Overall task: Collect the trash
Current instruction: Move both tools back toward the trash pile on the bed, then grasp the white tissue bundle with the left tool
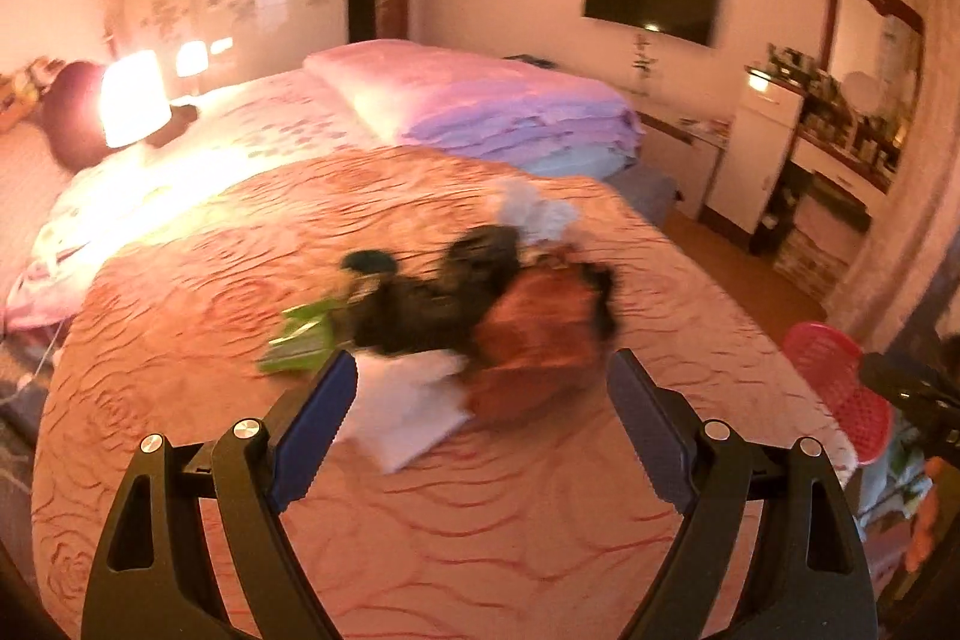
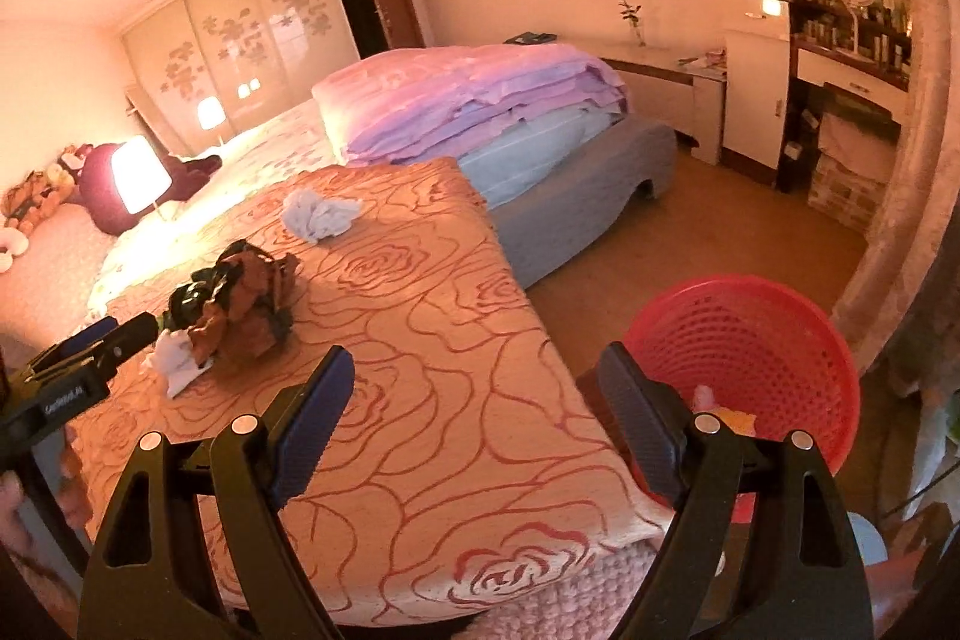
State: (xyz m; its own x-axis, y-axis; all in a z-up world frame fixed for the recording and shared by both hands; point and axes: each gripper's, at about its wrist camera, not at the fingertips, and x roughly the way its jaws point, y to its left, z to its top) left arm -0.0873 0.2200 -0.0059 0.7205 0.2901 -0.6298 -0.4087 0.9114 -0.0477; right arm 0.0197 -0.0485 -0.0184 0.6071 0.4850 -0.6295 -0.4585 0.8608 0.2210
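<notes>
A pile of trash lies on the orange rose-patterned bedspread: brown and black crumpled wrappers, a white tissue, and a pale blue crumpled tissue farther back. In the left wrist view the pile is blurred: brown wrapper, white tissue, green packet. My left gripper is open, its fingers on either side of the pile's near edge; it also shows in the right wrist view. My right gripper is open and empty over the bed's corner, beside a red mesh basket holding some scraps.
The red basket stands on the floor off the bed's right edge. Folded pink and purple quilts sit farther back on the bed. A lit lamp and plush toys are at left. A dresser and wall TV are at right.
</notes>
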